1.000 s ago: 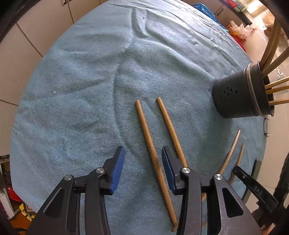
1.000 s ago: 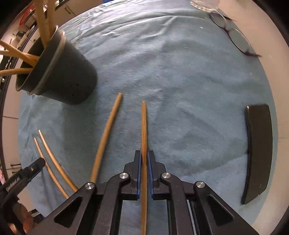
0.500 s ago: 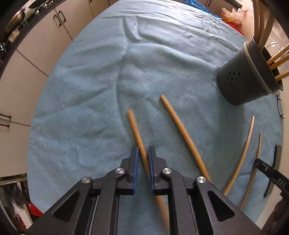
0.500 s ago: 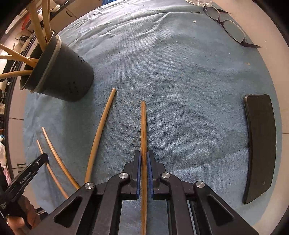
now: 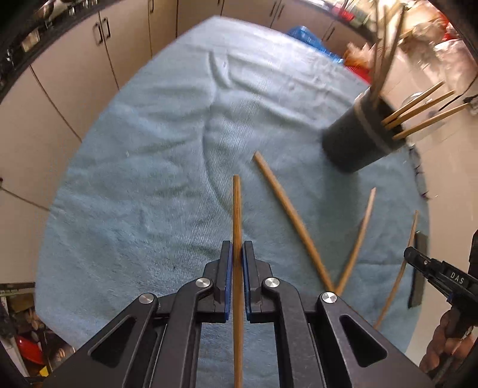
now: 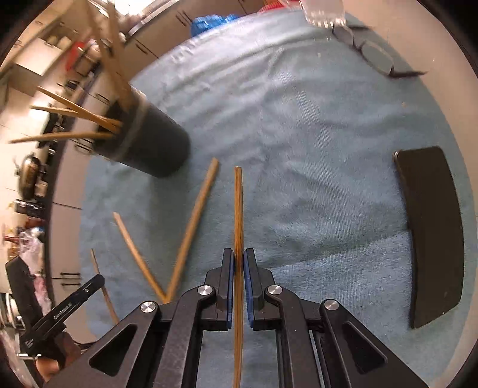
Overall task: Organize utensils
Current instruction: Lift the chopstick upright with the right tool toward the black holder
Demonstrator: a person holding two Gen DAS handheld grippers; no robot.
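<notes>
My left gripper (image 5: 237, 259) is shut on a wooden chopstick (image 5: 236, 209) that points straight ahead above the blue towel (image 5: 143, 209). My right gripper (image 6: 238, 262) is shut on another chopstick (image 6: 238, 206), also off the towel. Two loose chopsticks (image 5: 291, 221) (image 5: 358, 238) lie between the grippers, their near ends meeting in a V; the right wrist view shows them too (image 6: 194, 229) (image 6: 134, 253). A dark cup (image 5: 355, 143) (image 6: 152, 149) holding several chopsticks stands on the towel ahead, to the right of the left gripper and to the left of the right one.
A black phone (image 6: 430, 232) lies on the towel to the right of my right gripper. Eyeglasses (image 6: 373, 56) and a clear glass (image 6: 322, 12) sit at the far right edge. Cabinets (image 5: 74, 59) stand beyond the table's rounded edge.
My left gripper has shut on the left chopstick and lifted it. My right gripper has risen with its chopstick. Both views have swung up toward the cup.
</notes>
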